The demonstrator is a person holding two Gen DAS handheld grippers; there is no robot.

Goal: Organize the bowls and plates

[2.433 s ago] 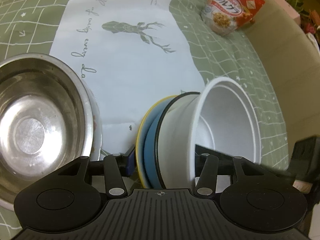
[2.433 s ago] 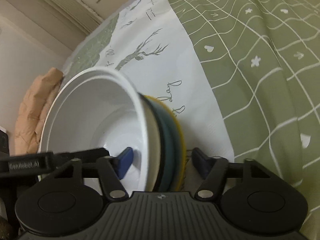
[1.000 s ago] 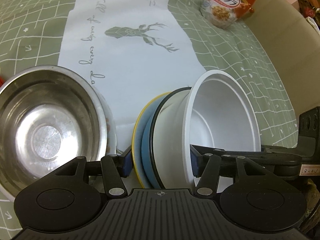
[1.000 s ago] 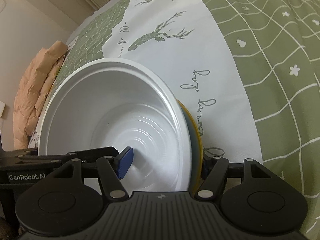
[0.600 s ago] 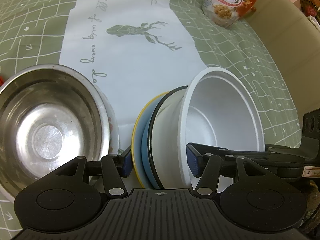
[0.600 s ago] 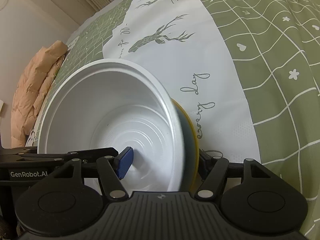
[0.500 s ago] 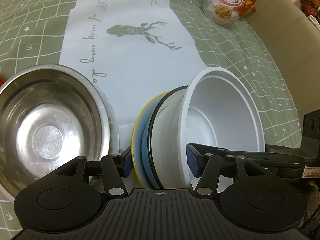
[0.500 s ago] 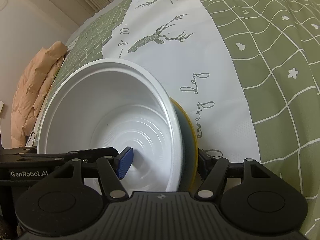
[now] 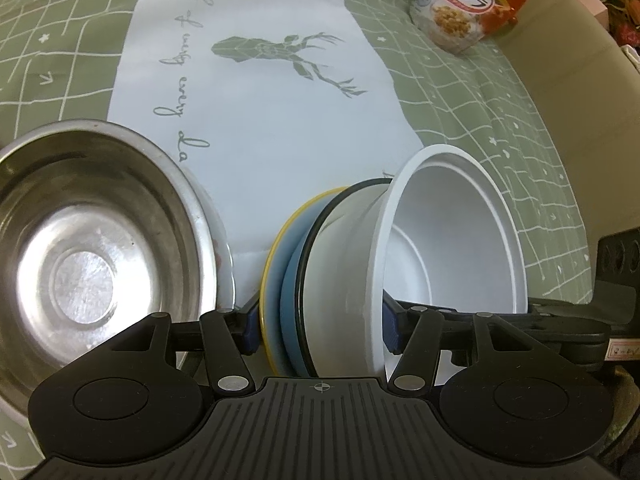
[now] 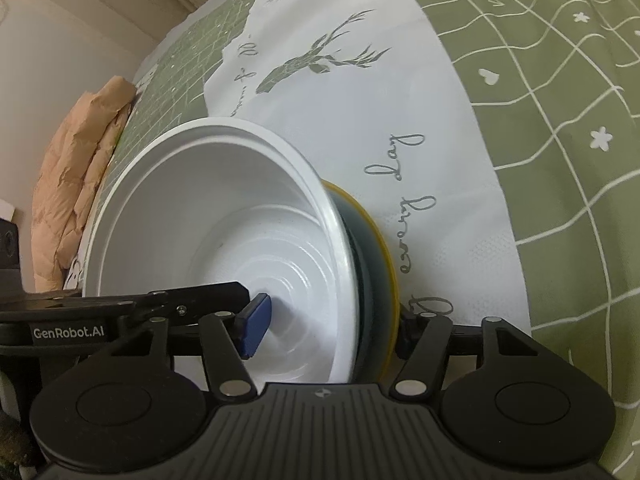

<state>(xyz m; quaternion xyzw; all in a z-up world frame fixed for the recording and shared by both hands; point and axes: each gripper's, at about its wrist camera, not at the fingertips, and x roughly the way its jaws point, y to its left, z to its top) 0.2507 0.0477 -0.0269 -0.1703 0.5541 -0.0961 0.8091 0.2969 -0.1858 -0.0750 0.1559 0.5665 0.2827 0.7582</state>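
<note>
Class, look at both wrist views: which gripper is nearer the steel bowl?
Left. The left gripper sits right beside the steel bowl; the right gripper, jaws closing around the white bowl, is farther.

The steel bowl (image 9: 92,256), left of the left gripper (image 9: 320,322), is bare metal with a dull brushed sheen and faint scuffs. The white bowl (image 10: 224,240) between the fingers looks like smooth, slightly glossy plastic, ribbed in rings at its base. The blue plate (image 9: 290,284) and the yellow-rimmed plate (image 9: 270,264) behind it have a smooth matt glaze. The tablecloth (image 10: 560,160) ahead is matt woven cloth. The cereal bag (image 9: 468,4), far ahead to the right, is glossy film. Both grippers' bodies are matt black plastic, ribbed.
</note>
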